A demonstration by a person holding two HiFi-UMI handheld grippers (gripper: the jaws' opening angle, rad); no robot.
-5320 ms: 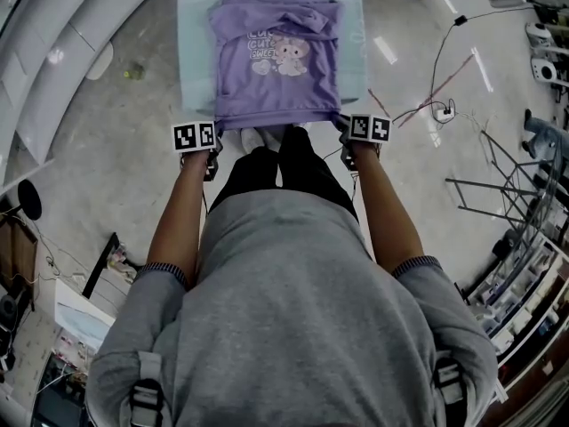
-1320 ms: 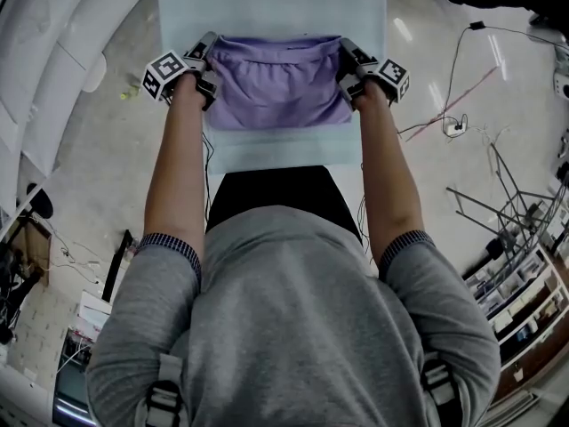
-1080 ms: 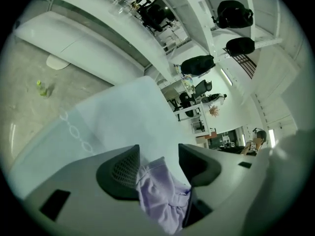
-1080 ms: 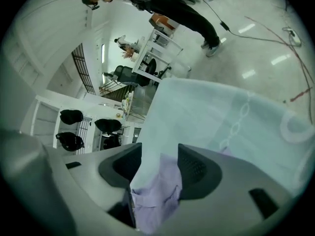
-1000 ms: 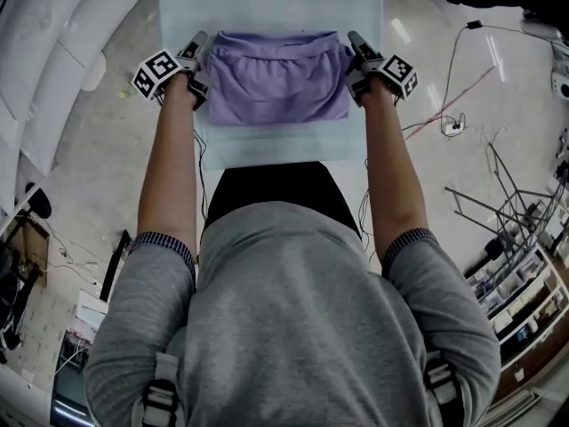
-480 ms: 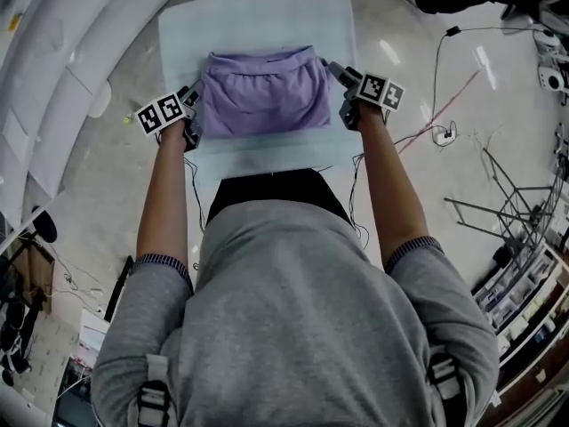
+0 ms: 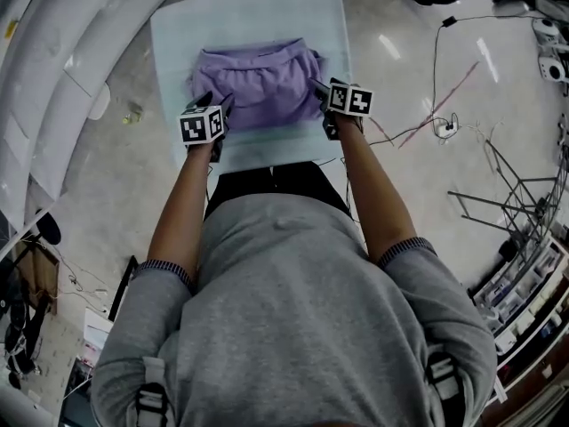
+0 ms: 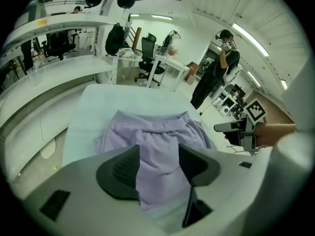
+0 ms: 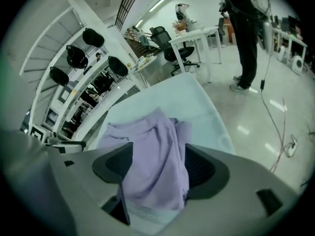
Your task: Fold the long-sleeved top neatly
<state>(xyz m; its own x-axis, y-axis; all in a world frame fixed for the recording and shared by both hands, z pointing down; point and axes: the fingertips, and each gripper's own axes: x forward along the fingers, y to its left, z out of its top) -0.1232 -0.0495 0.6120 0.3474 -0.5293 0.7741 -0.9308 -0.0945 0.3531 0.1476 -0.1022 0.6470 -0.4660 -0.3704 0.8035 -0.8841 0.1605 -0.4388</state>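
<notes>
We see the top [image 7: 258, 83] folded on the worktop [image 7: 178, 34]; left tongs [image 7: 218, 103] released, right tongs [image 7: 318, 92] have just been opening with it loose between them; perhaps only smoothing remains

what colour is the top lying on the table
Light purple, a plain lilac: the top shows best in the head view.

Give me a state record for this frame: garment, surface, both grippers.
garment: purple top, folded into a rumpled rectangle
surface: pale table, top lying on it
left gripper: open, at top's near edge, cloth between jaws unpinched
right gripper: jaws have just been opening; cloth between them, not pinched
task: top folded, neither gripper holding it
</notes>
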